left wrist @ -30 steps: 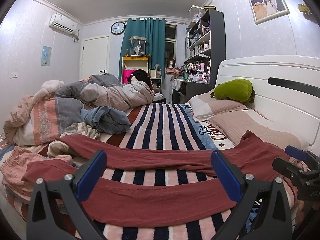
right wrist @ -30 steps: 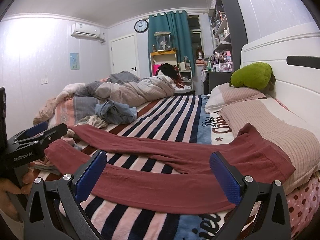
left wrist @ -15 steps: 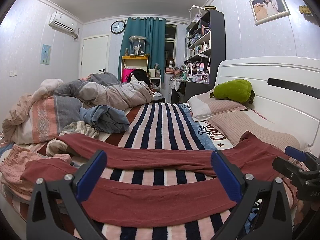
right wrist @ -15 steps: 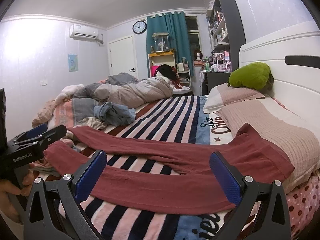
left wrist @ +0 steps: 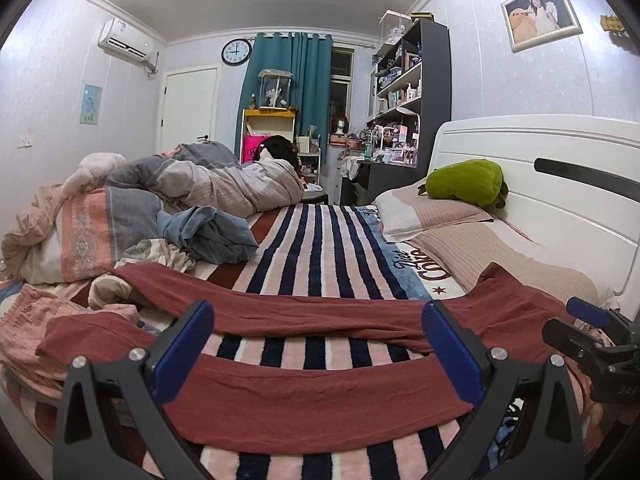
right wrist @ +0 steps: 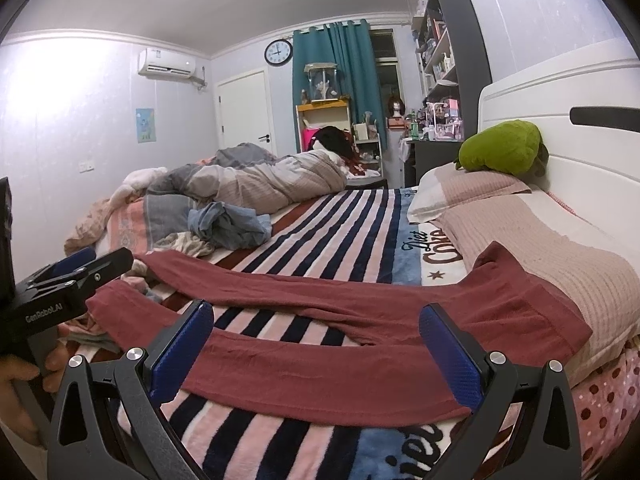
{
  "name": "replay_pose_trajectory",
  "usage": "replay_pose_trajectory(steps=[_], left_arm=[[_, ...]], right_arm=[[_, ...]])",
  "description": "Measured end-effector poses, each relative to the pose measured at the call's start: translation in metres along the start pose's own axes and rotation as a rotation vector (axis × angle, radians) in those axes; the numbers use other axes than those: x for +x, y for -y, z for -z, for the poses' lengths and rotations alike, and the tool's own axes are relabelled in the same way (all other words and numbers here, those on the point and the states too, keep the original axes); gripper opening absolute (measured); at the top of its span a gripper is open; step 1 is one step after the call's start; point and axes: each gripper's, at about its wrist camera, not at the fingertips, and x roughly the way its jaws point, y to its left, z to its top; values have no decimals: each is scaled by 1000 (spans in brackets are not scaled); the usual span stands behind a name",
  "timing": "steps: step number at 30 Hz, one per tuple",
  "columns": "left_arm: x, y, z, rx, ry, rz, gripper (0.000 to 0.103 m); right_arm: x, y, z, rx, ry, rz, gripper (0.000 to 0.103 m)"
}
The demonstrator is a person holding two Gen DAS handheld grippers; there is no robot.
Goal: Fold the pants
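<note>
Maroon pants (left wrist: 320, 400) lie spread across a striped blanket (left wrist: 320, 248).
Left gripper (left wrist: 320, 364) and right gripper (right wrist: 316, 356) hover released; waistband at 3 o'clock.

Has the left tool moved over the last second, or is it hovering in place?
Barely. The left tool stays open above the red pants. In its own view the green plush and wall clock hold nearly the same spots, with only a slight wobble.

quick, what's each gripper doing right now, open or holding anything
Left gripper: open, holding nothing, above the red pants.
Right gripper: open, holding nothing, above the same pants.
</note>
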Motion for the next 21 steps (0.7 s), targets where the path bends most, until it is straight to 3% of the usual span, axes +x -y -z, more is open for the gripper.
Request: replay_pose_trajectory(steps=[8, 13, 15, 21], left_arm=[[19, 0, 10, -15, -46, -6, 102], [43, -14, 24, -51, -134, -7, 102], [54, -22, 33, -58, -173, -16, 102], [75, -64, 77, -112, -307, -80, 102]], right_arm=[[14, 9, 14, 53, -38, -5, 102], [30, 30, 28, 111, -95, 14, 101], [37, 42, 37, 142, -130, 31, 90], [55, 78, 75, 238, -226, 67, 77]])
